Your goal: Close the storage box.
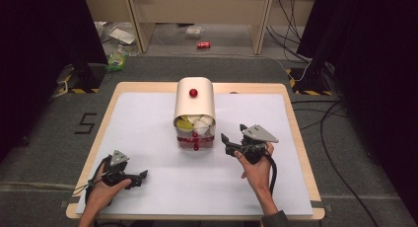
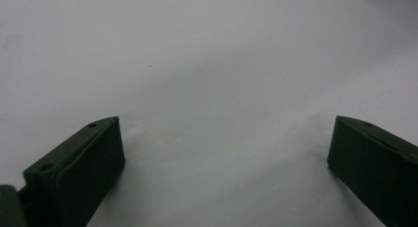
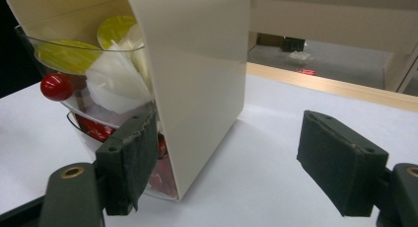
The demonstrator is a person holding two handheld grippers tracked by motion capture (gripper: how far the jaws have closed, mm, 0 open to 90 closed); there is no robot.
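A cream arched cabinet [image 1: 194, 104] with a red knob [image 1: 193, 93] on top stands at the middle of the white table [image 1: 148, 138], toward the far edge. Its open front shows clear drawers [image 3: 88, 108]: the upper one holds white and yellow-green pieces [image 3: 116, 76], the lower one red items [image 1: 195, 141]. The right gripper [image 1: 235, 138], jaws spread and empty, sits just beside the cabinet's right side. The left gripper [image 1: 140, 177], jaws also spread wide, rests over bare table near the front left
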